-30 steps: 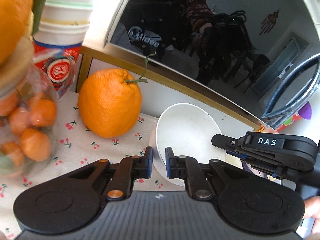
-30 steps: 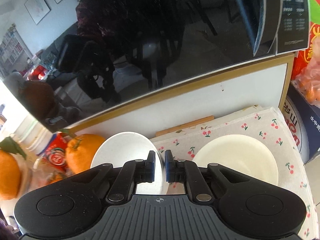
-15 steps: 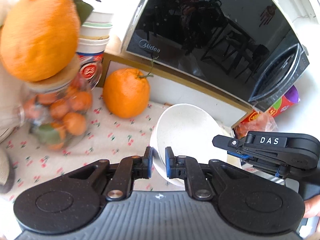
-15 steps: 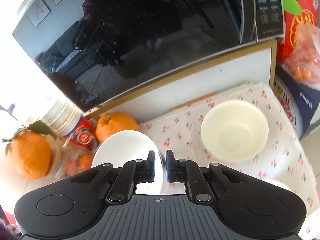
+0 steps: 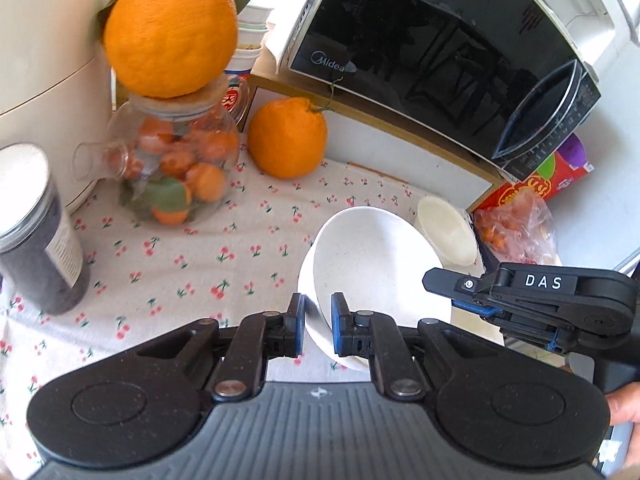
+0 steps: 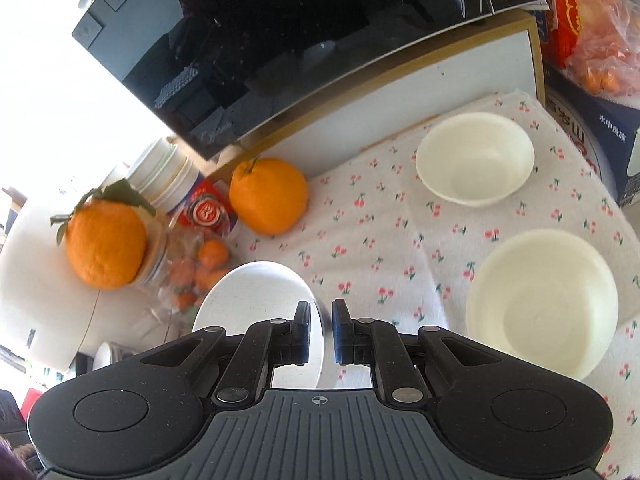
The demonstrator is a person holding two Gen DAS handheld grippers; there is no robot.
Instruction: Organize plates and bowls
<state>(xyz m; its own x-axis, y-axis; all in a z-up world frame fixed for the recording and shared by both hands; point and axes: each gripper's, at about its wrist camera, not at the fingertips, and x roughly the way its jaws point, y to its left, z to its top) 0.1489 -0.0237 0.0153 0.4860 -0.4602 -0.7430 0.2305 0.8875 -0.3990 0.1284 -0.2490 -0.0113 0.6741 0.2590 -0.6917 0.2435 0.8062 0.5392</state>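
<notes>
Two grippers share one load: the left gripper (image 5: 318, 322) pinches the near rim of the white speckled bowl (image 5: 372, 264), and the right gripper (image 6: 321, 330) is clamped on the rim at the bowl's other side, so the bowl hangs tilted between them above the cherry-print cloth (image 5: 192, 264). By the look of it this is a rigid, glossy bowl, likely slick under the pads and breakable if dropped, so the thin lip is the sensible place to hold. Further out, two cream bowls sit empty on the cloth, the near cream bowl (image 6: 542, 302) and the far cream bowl (image 6: 474, 158), well apart. Beyond them, a loose orange (image 6: 268, 196) rests by the microwave (image 5: 440, 52) on its shelf.
</notes>
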